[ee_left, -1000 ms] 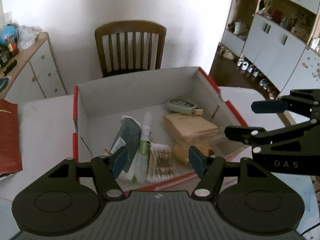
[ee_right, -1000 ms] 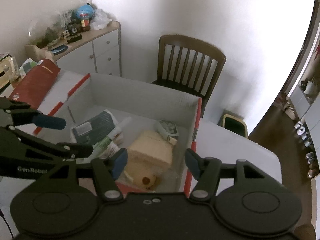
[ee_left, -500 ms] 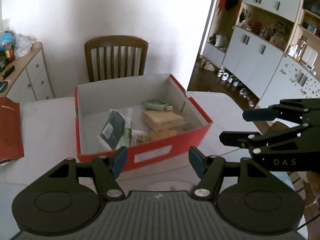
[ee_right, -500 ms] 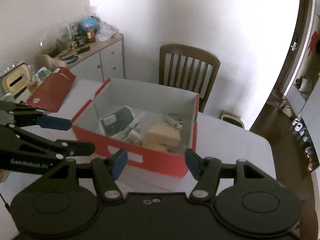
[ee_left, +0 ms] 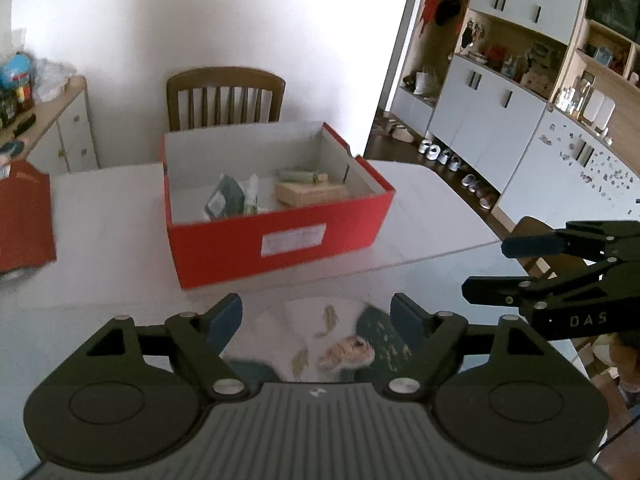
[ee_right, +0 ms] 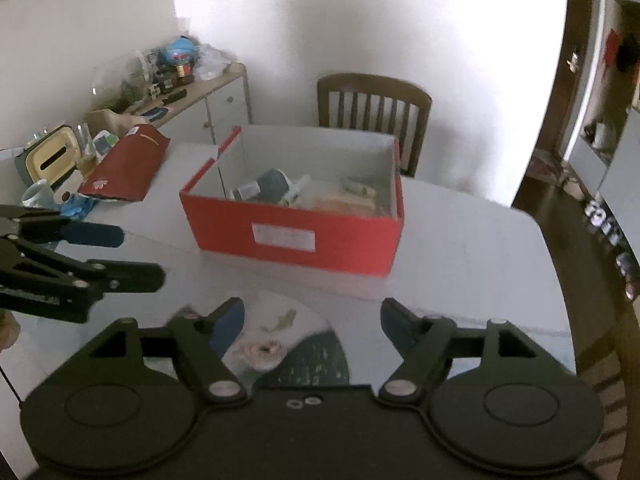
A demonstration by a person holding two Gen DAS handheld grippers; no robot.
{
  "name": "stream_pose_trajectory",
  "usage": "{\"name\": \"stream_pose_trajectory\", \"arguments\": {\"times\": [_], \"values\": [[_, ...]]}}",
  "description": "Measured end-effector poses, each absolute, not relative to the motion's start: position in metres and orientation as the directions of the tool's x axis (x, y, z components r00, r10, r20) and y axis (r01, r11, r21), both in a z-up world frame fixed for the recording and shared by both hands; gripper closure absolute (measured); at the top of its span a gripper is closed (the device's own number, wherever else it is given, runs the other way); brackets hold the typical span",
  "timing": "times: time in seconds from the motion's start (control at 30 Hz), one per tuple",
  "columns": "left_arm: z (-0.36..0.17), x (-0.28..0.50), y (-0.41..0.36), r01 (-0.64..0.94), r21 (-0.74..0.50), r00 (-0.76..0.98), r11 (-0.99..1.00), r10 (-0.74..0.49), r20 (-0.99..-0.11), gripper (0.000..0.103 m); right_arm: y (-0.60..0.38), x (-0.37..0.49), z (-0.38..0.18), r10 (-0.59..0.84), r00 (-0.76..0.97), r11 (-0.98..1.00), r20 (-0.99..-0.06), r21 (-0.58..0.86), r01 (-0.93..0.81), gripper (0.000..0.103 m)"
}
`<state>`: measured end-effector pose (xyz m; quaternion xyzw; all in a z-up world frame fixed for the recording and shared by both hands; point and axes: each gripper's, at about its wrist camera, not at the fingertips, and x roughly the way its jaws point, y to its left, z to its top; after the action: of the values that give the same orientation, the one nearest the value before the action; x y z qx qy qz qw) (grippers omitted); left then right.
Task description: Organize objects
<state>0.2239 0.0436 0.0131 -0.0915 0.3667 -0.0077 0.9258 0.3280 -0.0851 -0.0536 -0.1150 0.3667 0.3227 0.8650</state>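
While both grippers' jaws are opening empty, only the right wrist view shows the mug.

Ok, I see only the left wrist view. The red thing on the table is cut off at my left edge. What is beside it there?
Observer: From the right wrist view, a pale mug sits beside the red thing.
Operator: Anything more there?
Observer: A yellow-topped box with a slot, farther back than the mug.
Operator: Is something between the right gripper's fingers?
Observer: No. The right gripper is opening with nothing between its jaws; a patterned mat lies below.
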Motion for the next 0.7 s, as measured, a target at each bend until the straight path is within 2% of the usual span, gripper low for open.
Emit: {"name": "stream_pose_trajectory", "arguments": {"times": [0.2,0.23,0.33,0.47,0.5,0.53,0.7], "values": [[-0.013,0.202,0.035,-0.031,-0.164,0.704,0.986,-0.095,-0.704,0.02,-0.103,0.312,-0.075,0.445,0.526,0.802,-0.724,0.061,-0.595,0.011],[-0.017,0.2,0.035,-0.029,-0.167,0.701,0.985,-0.099,-0.706,0.017,-0.105,0.309,-0.079,0.436,0.53,0.808,-0.727,0.057,-0.587,0.01],[-0.03,0.19,0.032,-0.035,-0.163,0.693,0.986,-0.093,-0.714,0.012,-0.109,0.304,-0.092,0.42,0.523,0.821,-0.742,0.064,-0.568,0.009],[-0.048,0.183,0.031,-0.035,-0.173,0.674,0.984,-0.105,-0.731,0.01,-0.113,0.3,-0.11,0.387,0.512,0.84,-0.767,0.063,-0.539,0.009],[-0.053,0.182,0.03,-0.035,-0.177,0.67,0.984,-0.108,-0.734,0.007,-0.114,0.299,-0.114,0.38,0.508,0.843,-0.773,0.063,-0.535,0.009],[-0.058,0.181,0.029,-0.035,-0.178,0.665,0.983,-0.11,-0.739,0.0,-0.115,0.299,-0.118,0.374,0.503,0.845,-0.779,0.062,-0.532,0.009],[-0.084,0.179,0.021,-0.022,-0.173,0.639,0.985,-0.119,-0.76,0.0,-0.115,0.3,-0.133,0.348,0.486,0.849,-0.802,0.051,-0.525,0.01]]}}
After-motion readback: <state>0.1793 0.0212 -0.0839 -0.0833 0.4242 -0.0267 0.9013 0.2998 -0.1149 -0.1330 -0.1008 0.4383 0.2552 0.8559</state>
